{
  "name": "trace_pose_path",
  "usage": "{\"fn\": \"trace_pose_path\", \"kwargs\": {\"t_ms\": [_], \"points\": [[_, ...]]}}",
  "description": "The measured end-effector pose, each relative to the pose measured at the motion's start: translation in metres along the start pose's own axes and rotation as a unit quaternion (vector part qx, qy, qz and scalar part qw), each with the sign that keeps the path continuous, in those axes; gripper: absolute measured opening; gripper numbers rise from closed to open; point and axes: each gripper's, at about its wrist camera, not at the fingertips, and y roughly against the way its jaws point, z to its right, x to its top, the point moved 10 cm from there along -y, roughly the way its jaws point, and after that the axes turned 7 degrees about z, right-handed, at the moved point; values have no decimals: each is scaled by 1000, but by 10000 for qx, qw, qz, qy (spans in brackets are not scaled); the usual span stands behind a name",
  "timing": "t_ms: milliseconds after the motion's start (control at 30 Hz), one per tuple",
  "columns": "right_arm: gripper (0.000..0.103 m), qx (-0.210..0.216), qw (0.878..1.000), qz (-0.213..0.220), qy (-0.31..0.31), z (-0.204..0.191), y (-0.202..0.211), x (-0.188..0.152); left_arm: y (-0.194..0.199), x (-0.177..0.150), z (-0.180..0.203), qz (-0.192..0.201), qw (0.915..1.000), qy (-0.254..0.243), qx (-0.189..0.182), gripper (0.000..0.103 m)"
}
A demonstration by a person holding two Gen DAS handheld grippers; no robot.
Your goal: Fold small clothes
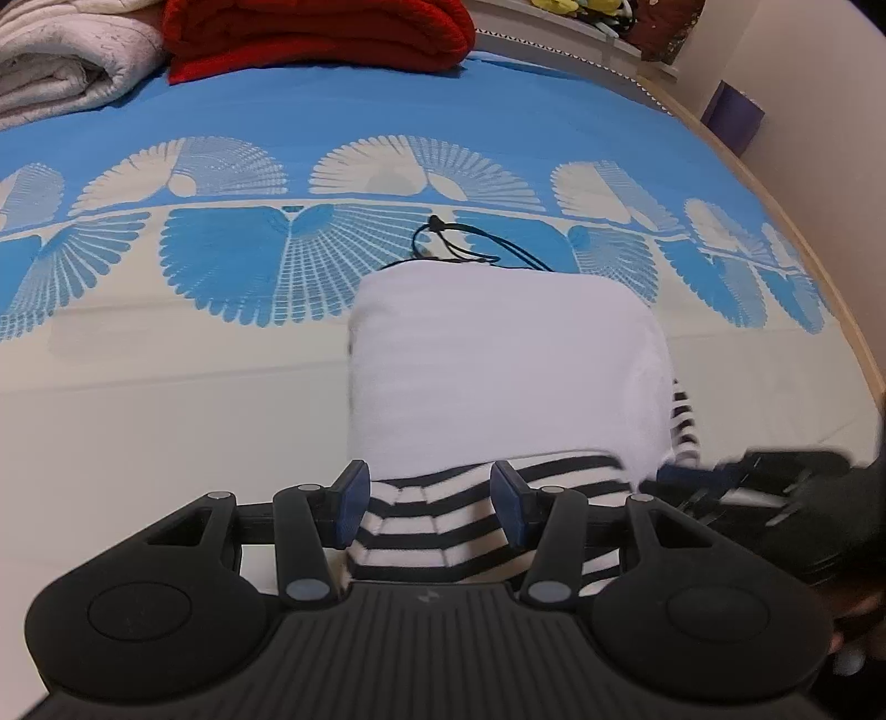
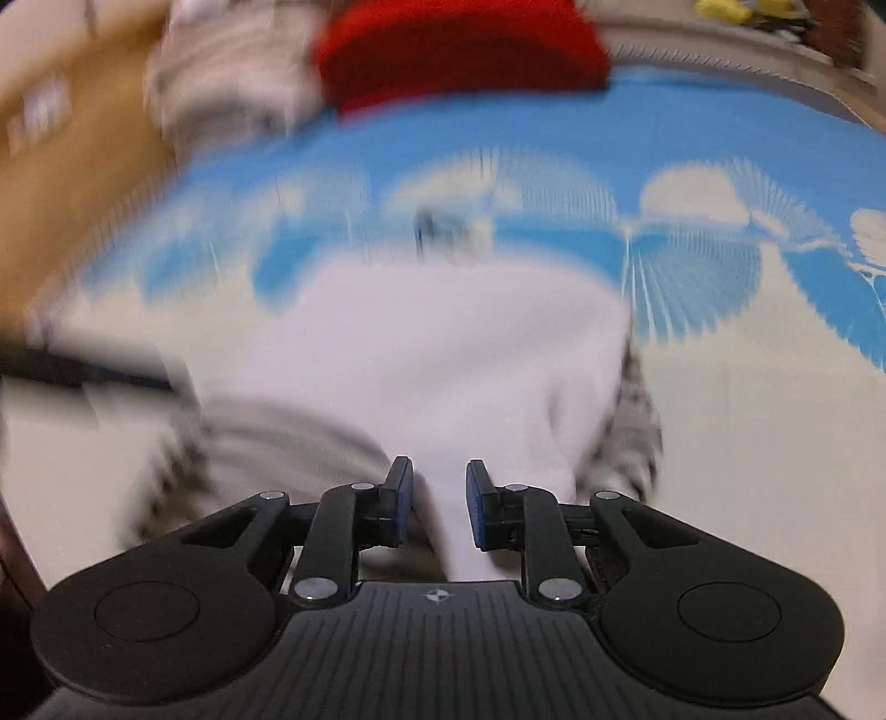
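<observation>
A white garment lies folded over a black-and-white striped garment on the blue and cream bed sheet. My left gripper stands over the near left end of the striped cloth. Its jaws are half apart and the stripes fill the gap, with no clear pinch. My right gripper is blurred and sits at the white garment's near edge. A strip of white cloth runs between its narrowly parted pads, and a gap shows beside the left pad. In the left wrist view the right gripper shows by the garment's right corner.
A red folded blanket and a pale quilt lie at the far side of the bed. A black cord rests on the sheet just behind the white garment. The wooden bed edge curves along the right, with a purple box beyond.
</observation>
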Motion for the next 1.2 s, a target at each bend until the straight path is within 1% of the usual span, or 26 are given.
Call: {"fn": "trace_pose_path", "kwargs": {"t_ms": [67, 133, 167, 200, 233, 300, 367, 400, 433, 467, 500, 533, 567, 633, 700, 733, 767, 800, 833, 867, 900, 933, 967, 1067, 1133, 1200], "points": [[20, -473, 9982, -327, 175, 14, -11, -19, -11, -6, 5, -145, 9998, -125, -70, 54], [21, -425, 9986, -326, -2, 21, -9, -21, -32, -30, 7, -684, 9957, -629, 43, 55], [21, -353, 9989, -260, -160, 23, -3, -18, -35, -36, 6, -757, 9925, -943, 168, 56], [21, -278, 9991, -155, -280, 24, 4, -14, -32, -34, 5, -701, 9917, -1060, 193, 56], [21, -190, 9991, -38, -371, 23, 11, -10, -26, -30, 3, -633, 9931, -975, 143, 55], [21, 8, 9989, 162, -447, 18, 25, -5, -6, -23, 1, -426, 9961, -758, -116, 52], [21, 252, 9988, 167, -395, 8, 32, -8, 6, -27, 2, -418, 9947, -834, -443, 52], [21, 383, 9988, 100, -303, 1, 33, -11, 3, -37, 1, -616, 9921, -947, -541, 52], [23, 486, 9987, 0, -153, -5, 32, -16, -7, -52, -1, -925, 9878, -1134, -527, 54], [24, 537, 9984, -165, -9, -8, 27, -21, -17, -67, -3, -1185, 9828, -1342, -451, 59], [24, 523, 9978, -394, 131, -8, 20, -31, -25, -79, -5, -1368, 9780, -1533, -356, 66], [26, 382, 9971, -605, 275, -5, 12, -40, -26, -82, -3, -1383, 9765, -1610, -365, 67], [28, 20, 9961, -780, 422, 3, 7, -49, -24, -82, -2, -1327, 9765, -1659, -362, 66], [31, -428, 9931, -983, 468, 16, 10, -56, -12, -78, 2, -1163, 9787, -1669, -268, 65], [31, -528, 9941, -910, 260, 19, 25, -52, 7, -75, 7, -913, 9795, -1781, -237, 66], [32, -524, 9960, -722, 79, 20, 37, -46, 18, -73, 10, -733, 9799, -1852, -132, 67], [35, -520, 9974, -495, -102, 19, 50, -40, 30, -67, 11, -510, 9808, -1884, 39, 74], [36, -549, 9978, -228, -299, 21, 65, -33, 44, -61, 12, -257, 9820, -1860, 187, 85], [42, -627, 9969, 35, -466, 23, 80, -27, 59, -56, 15, 22, 9835, -1789, 287, 89], [55, -750, 9945, 342, -639, 25, 97, -22, 76, -50, 18, 374, 9847, -1660, 371, 94], [63, -860, 9911, 632, -797, 25, 115, -19, 92, -47, 20, 672, 9852, -1515, 427, 99], [77, -925, 9878, 851, -917, 26, 127, -16, 104, -46, 25, 879, 9851, -1401, 465, 103], [83, -980, 9835, 1096, -1050, 25, 143, -19, 115, -47, 28, 1071, 9845, -1290, 511, 103], [85, -935, 9737, 1627, -1292, 12, 177, -25, 139, -64, 41, 1395, 9819, -1100, 657, 103], [91, -969, 9695, 1902, -1204, 0, 192, -29, 146, -76, 46, 1551, 9794, -1040, 764, 103], [94, -1132, 9656, 2053, -1121, -10, 201, -35, 153, -91, 47, 1639, 9792, -867, 828, 103]]}}
